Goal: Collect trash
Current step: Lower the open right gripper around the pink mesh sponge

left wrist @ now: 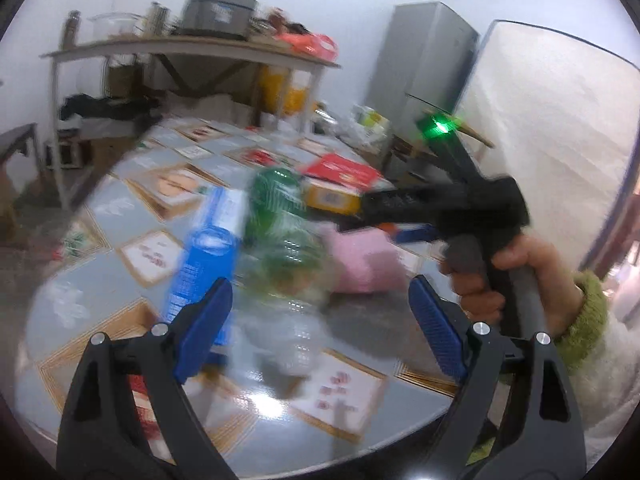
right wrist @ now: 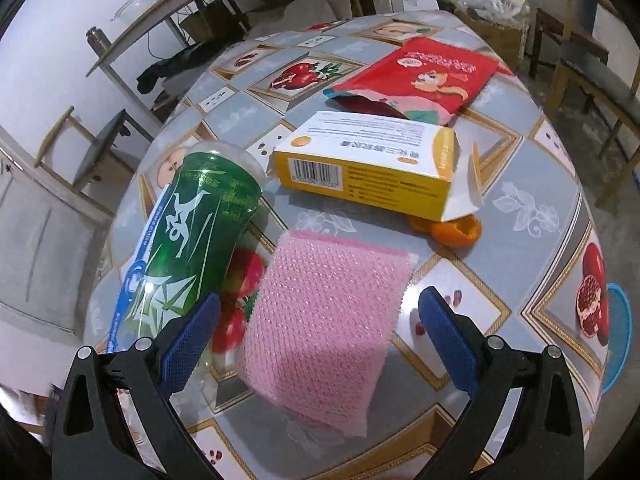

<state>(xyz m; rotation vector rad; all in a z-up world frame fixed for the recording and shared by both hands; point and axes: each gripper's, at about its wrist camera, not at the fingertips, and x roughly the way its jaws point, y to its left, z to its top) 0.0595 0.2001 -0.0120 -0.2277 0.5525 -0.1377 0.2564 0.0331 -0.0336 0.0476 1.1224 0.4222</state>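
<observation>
left gripper: spread, empty, above bottle
right gripper: spread, empty, over pink pad
table: bottle, pad, yellow box, red packet

Home dining room, fruit-print tablecloth, fridge, cluttered shelf

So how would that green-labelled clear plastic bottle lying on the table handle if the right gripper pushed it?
The green-labelled clear plastic bottle lies on its side, so it probably rolls. It looks empty, hence likely light and easily dented. Its glossy film may slip between the open right gripper fingers.
</observation>
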